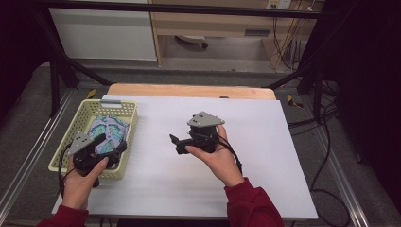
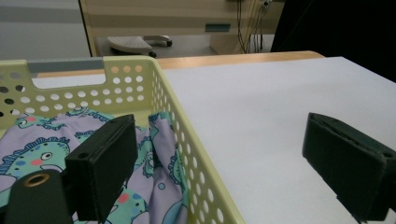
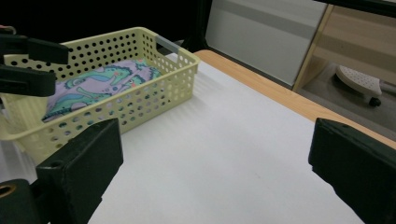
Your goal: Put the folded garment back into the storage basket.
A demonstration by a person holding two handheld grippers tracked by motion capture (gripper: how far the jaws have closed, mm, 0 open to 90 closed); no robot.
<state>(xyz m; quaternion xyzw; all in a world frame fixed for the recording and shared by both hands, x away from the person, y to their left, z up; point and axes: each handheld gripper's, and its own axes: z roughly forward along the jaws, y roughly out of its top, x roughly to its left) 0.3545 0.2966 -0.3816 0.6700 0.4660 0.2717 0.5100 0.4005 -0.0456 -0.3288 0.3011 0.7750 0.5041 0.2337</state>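
The person wears dark red sleeves [image 1: 250,203]. Each black gripper [image 1: 182,142] carries a grey three-cornered plate [image 1: 205,119]. A black cable [image 1: 234,153] trails from each.

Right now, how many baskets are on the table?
1. The yellow perforated basket stands at the left edge of the white table, a patterned cloth inside it. The left gripper hovers over it.

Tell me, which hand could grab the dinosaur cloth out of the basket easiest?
Probably the left. The left hand-held gripper is open over the yellow basket, one jaw above the cloth. The right hand-held gripper is open out over the white sheet.
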